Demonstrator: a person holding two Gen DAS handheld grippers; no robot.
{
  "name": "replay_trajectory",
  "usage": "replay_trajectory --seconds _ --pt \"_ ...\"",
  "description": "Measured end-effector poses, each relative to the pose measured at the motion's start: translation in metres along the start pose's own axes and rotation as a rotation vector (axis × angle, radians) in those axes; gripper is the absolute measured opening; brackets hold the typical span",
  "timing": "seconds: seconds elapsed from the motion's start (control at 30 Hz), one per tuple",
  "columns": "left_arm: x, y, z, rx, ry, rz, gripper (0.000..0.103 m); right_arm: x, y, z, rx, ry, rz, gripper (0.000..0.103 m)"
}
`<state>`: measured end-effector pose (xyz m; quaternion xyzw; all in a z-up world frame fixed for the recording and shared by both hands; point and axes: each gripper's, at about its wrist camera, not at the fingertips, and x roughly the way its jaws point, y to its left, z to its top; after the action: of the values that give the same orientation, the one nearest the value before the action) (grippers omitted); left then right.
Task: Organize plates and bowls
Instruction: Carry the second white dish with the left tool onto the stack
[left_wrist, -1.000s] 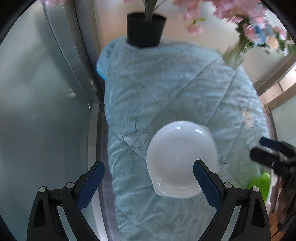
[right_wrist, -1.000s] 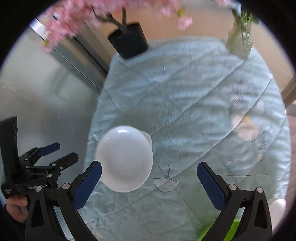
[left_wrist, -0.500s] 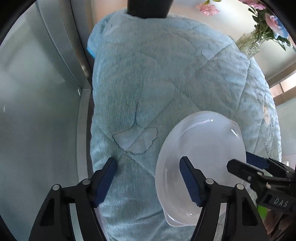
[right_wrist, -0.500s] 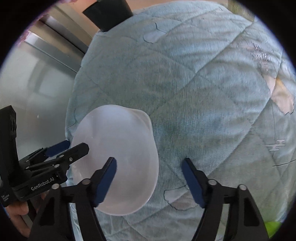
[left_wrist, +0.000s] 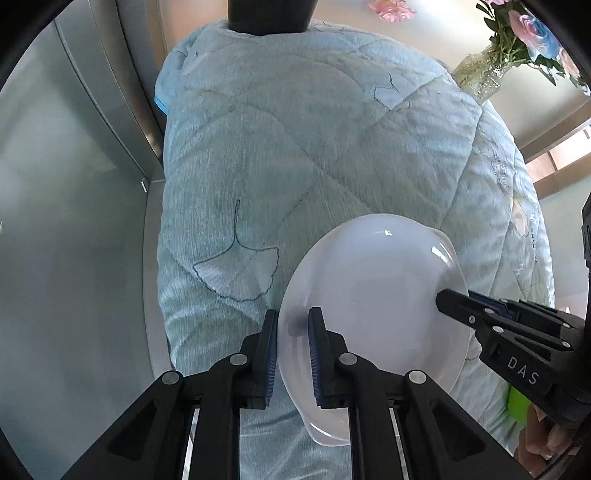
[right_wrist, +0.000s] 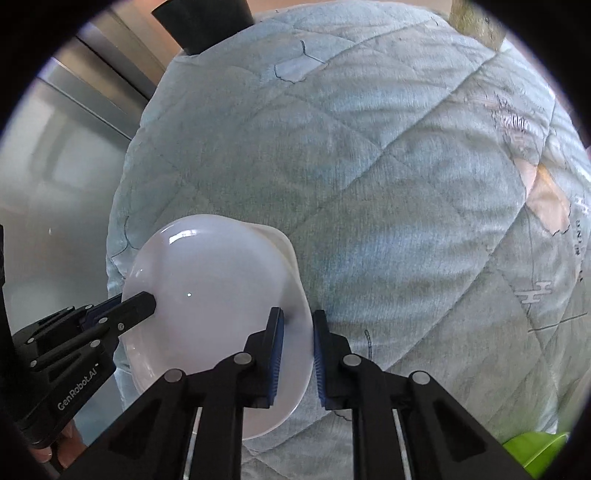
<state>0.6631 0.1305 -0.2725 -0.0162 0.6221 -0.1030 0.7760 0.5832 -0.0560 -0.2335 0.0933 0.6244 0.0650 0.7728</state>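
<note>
Pale-blue quilted counter cover (left_wrist: 295, 155) carries a white ceramic bowl (left_wrist: 369, 314); left claw (left_wrist: 291, 350) and right claw (right_wrist: 297, 350), jaws just closing, pinch its opposite rims, ready for a level two-handed lift.

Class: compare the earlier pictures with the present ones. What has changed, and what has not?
Both came down: the left hand-held gripper and right hand-held gripper have just closed on opposite rims of the white bowl. The bowl, quilted cloth and black pot stayed put.

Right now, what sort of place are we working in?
Probably a home living or dining area: a table under a quilted blue cover, a glass vase of flowers, a black plant pot, and a white bowl.
</note>
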Motion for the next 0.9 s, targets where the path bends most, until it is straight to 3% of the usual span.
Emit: replay_trajectory --seconds 0.13,0.3,0.5,0.9 --pt "-0.003 -0.004 -0.004 0.010 0.000 0.021 0.011 0.000 0.006 -0.002 0.006 -0.015 0.004 0.012" --pt "-0.022 -0.003 -0.015 0.029 -0.008 0.046 0.003 -0.010 -0.003 -0.004 0.031 -0.025 0.011 0.008" --pt "-0.051 -0.009 -0.032 0.013 -0.028 0.029 0.003 -0.038 -0.006 -0.013 0.037 -0.041 0.019 0.007" --pt "-0.184 -0.056 -0.080 -0.020 -0.121 0.009 0.001 -0.151 -0.009 -0.065 -0.007 -0.160 0.055 0.007"
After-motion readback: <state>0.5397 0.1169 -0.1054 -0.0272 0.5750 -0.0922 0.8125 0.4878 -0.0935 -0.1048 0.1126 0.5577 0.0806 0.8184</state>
